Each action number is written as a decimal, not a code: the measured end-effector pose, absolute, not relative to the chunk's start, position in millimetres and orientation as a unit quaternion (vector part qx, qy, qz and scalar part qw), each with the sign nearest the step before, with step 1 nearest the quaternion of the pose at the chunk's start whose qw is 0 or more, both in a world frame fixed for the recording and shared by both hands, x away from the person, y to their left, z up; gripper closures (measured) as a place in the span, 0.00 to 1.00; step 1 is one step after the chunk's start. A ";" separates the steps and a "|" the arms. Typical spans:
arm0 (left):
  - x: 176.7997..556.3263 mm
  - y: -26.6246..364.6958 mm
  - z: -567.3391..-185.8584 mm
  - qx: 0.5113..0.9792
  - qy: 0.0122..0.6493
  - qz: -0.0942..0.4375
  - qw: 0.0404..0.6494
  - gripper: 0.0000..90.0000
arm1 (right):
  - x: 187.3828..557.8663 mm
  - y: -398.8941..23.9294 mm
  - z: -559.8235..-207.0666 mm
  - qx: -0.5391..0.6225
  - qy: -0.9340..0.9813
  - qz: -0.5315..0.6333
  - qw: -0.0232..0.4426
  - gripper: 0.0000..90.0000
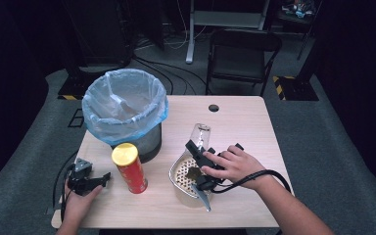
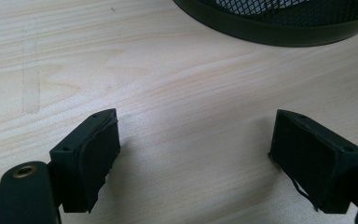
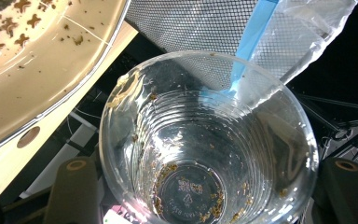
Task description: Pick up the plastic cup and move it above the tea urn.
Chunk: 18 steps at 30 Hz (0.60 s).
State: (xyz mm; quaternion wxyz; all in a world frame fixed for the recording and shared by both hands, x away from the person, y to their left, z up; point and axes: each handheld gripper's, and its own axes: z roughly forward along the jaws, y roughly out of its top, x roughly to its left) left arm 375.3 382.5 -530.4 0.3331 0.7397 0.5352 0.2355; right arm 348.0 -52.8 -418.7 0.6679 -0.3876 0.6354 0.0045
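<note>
one clear cup (image 3: 209,140) in right gripper (image 1: 203,161).

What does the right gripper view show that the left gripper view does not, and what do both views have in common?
Right gripper view alone: a clear plastic cup, seen from its open mouth, held between the right gripper's jaws, with brown crumbs on its bottom; a tilted beige tray speckled with crumbs; and the blue-edged bin bag.

Left gripper view alone: the left gripper, open with nothing between its jaws, just above bare pale wooden table.

Both: the black mesh wastebasket.
</note>
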 end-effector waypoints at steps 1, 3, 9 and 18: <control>375.3 382.5 -530.4 0.740 0.535 0.236 0.333 0.17 | 348.5 -51.6 -414.4 -0.410 0.627 -0.011 0.663 0.38; 375.3 382.5 -530.4 0.740 0.535 0.235 0.333 0.17 | 349.2 -56.9 -417.9 -0.391 0.637 -0.005 0.664 0.38; 375.3 382.5 -530.4 0.740 0.535 0.236 0.333 0.17 | 347.5 -53.7 -416.6 -0.380 0.636 0.014 0.672 0.38; 375.2 382.5 -530.4 0.740 0.535 0.236 0.333 0.17 | 346.6 -52.7 -410.3 -0.409 0.625 -0.008 0.665 0.38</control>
